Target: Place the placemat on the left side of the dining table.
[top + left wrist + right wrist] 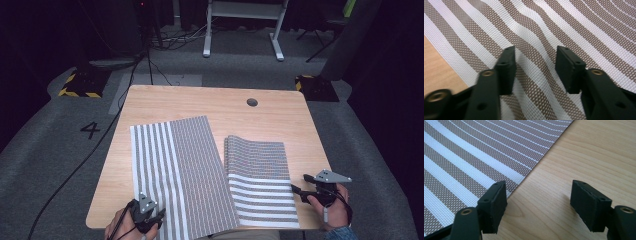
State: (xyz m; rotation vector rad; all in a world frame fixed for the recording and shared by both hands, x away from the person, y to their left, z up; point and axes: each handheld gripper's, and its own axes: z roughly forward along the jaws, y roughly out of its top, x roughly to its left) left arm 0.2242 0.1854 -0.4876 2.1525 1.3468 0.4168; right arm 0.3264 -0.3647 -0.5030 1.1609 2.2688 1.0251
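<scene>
Two brown-and-white striped woven mats lie on the wooden table (210, 102). The larger left mat (180, 170) has stripes running away from me; the right mat (261, 182) has stripes running across. Their inner edges meet and seem to overlap. My left gripper (159, 216) is at the left mat's near edge, and the left gripper view has it (535, 52) open just above the weave (544, 30). My right gripper (301, 184) sits beside the right mat's right edge. It (539, 187) is open over bare wood (586, 152), with the mat's corner (474, 157) by its left jaw.
A round cable hole (252, 102) is near the table's far edge. Grey carpet surrounds the table, with a black cable (90, 155) and a painted 4 (90, 130) at left. White desk legs (240, 30) stand behind, and yellow-black marked plates (80, 82) flank the far corners.
</scene>
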